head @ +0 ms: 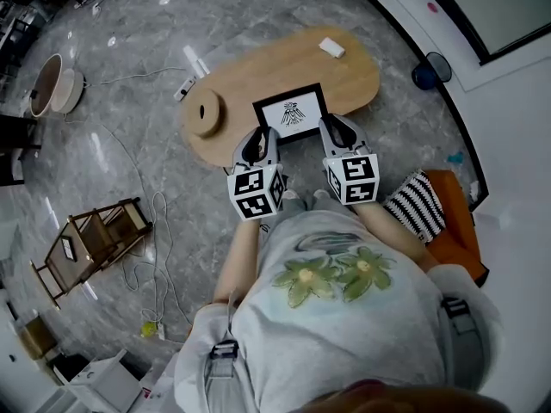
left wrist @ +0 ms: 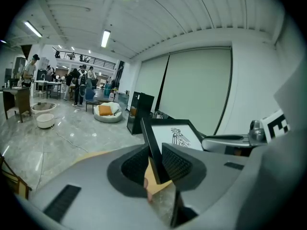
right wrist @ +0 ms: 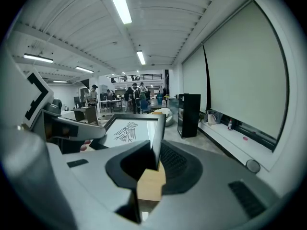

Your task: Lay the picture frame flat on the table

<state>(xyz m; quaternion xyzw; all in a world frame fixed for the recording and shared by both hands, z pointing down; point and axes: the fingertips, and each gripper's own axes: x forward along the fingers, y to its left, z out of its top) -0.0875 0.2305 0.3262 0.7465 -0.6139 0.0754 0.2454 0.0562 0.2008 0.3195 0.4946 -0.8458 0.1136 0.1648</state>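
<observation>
A black picture frame (head: 293, 114) with a white bird print stands over the near edge of the oval wooden table (head: 362, 76), its face turned up towards me. My left gripper (head: 261, 138) is shut on the frame's left edge, and my right gripper (head: 334, 127) is shut on its right edge. In the left gripper view the frame (left wrist: 180, 135) runs between the pads of the left gripper (left wrist: 156, 164). In the right gripper view the frame (right wrist: 127, 131) sits between the pads of the right gripper (right wrist: 156, 157). Whether the frame's lower edge rests on the table I cannot tell.
A round wooden disc (head: 207, 113) lies on the table left of the frame, and a small white box (head: 331, 47) at its far end. On the floor are a white power strip (head: 194, 71) with cables, a wooden rack (head: 95, 239) and a striped cushion (head: 417, 205).
</observation>
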